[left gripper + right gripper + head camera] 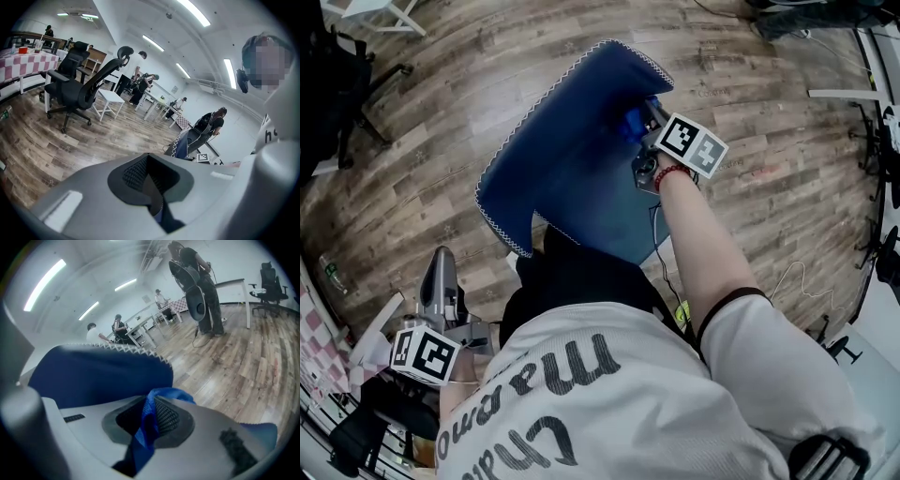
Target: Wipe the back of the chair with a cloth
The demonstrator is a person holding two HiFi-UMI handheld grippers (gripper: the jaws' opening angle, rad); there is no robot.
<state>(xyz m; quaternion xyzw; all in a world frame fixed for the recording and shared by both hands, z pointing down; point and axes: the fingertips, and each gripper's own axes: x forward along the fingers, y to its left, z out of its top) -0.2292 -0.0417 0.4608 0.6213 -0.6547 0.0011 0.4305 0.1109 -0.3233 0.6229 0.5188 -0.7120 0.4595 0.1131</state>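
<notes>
Head view: right gripper [637,127], arm [705,246] outstretched, clamps cloth [628,120].

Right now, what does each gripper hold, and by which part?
The right gripper pinches the cloth by a bunched fold. The left gripper, shut, holds nothing.

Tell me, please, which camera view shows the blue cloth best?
The right gripper view: the blue cloth sits close up, pinched between the right gripper's jaws. The head view shows only a bright patch of it beside that gripper. I cannot make it out in the left gripper view.
</notes>
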